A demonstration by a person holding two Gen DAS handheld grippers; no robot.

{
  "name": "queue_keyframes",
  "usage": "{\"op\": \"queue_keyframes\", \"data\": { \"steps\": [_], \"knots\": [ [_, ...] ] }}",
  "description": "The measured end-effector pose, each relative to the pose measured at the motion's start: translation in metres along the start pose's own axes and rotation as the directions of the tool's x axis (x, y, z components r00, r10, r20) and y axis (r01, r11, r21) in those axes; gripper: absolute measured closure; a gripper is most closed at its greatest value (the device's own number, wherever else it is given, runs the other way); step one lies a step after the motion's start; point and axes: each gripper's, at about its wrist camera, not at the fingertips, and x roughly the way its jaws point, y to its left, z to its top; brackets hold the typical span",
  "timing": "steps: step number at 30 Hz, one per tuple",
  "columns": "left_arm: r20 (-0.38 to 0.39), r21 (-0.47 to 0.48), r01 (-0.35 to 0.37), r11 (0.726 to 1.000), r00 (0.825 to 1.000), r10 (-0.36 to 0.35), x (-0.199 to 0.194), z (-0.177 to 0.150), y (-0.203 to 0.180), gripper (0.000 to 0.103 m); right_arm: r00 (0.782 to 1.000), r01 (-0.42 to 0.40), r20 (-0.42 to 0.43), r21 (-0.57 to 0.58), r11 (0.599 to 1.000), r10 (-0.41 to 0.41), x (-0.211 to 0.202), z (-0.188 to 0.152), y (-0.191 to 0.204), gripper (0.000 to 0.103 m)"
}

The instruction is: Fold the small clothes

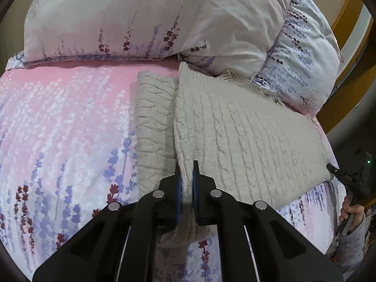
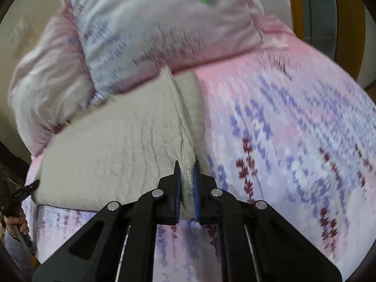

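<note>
While both tools (image 1: pixel 186 168) clench the knit sweater (image 1: pixel 246 136), floral bedsheet (image 1: pixel 58 117), pillows (image 1: pixel 141 18), wooden frame (image 1: pixel 347 11)

The cream cable-knit sweater (image 1: pixel 246 129) lay flat on the pink floral bedsheet (image 1: pixel 58 117), just below the pillows (image 1: pixel 141 18) — one sleeve folded alongside its body, its near edge bunched and pinched at both corners.

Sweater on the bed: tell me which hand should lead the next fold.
Neither clearly; probably both together. The left gripper and right gripper are each shut on a near-edge corner of the sweater, at opposite ends, so lifting the hem toward the pillows suits both.
</note>
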Motion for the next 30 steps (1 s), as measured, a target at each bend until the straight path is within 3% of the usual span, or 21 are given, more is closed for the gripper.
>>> {"op": "queue_keyframes", "data": {
  "steps": [3, 6, 8, 9, 10, 16, 21, 26, 30],
  "knots": [
    [0.005, -0.006, 0.016, 1.0, 1.0, -0.016, 0.0, 0.001, 0.001, 0.095, 0.999, 0.046, 0.009, -0.043, 0.998, -0.046, 0.001, 0.001, 0.012, 0.086],
    [0.032, -0.027, 0.037, 0.999, 0.999, -0.036, -0.01, 0.002, 0.004, 0.09, 0.997, 0.067, 0.041, -0.046, 0.997, -0.065, -0.005, 0.006, 0.02, 0.066],
    [0.078, -0.054, 0.039, 0.998, 0.996, -0.035, -0.021, 0.003, 0.01, 0.064, 0.993, 0.075, 0.099, -0.061, 0.995, -0.069, -0.014, 0.01, 0.031, 0.053],
    [0.115, -0.085, 0.028, 0.996, 0.993, -0.018, -0.027, 0.006, 0.017, 0.041, 0.992, 0.055, 0.119, -0.092, 0.994, -0.043, -0.016, 0.013, 0.044, 0.05],
    [0.133, -0.105, 0.018, 0.994, 0.991, -0.004, -0.03, 0.008, 0.022, 0.035, 0.993, 0.039, 0.119, -0.115, 0.993, -0.025, -0.016, 0.014, 0.053, 0.047],
    [0.092, -0.238, 0.082, 0.968, 0.994, -0.062, -0.014, 0.021, 0.05, 0.035, 0.998, -0.032, 0.05, -0.269, 0.963, 0.047, 0.023, 0.019, 0.134, 0.046],
    [0.055, -0.27, 0.117, 0.956, 0.993, -0.106, 0.005, 0.025, 0.051, 0.034, 0.999, 0.018, 0.051, -0.378, 0.926, 0.001, 0.053, 0.022, 0.186, 0.046],
    [0.046, -0.226, 0.103, 0.969, 0.994, -0.095, 0.014, 0.029, 0.037, 0.034, 0.999, 0.048, 0.017, -0.421, 0.906, -0.045, 0.074, 0.016, 0.199, 0.036],
    [0.037, -0.194, 0.076, 0.978, 0.997, -0.07, 0.02, 0.031, 0.026, 0.036, 0.998, 0.064, 0.038, -0.435, 0.898, -0.052, 0.077, 0.013, 0.198, 0.035]
  ]
}}
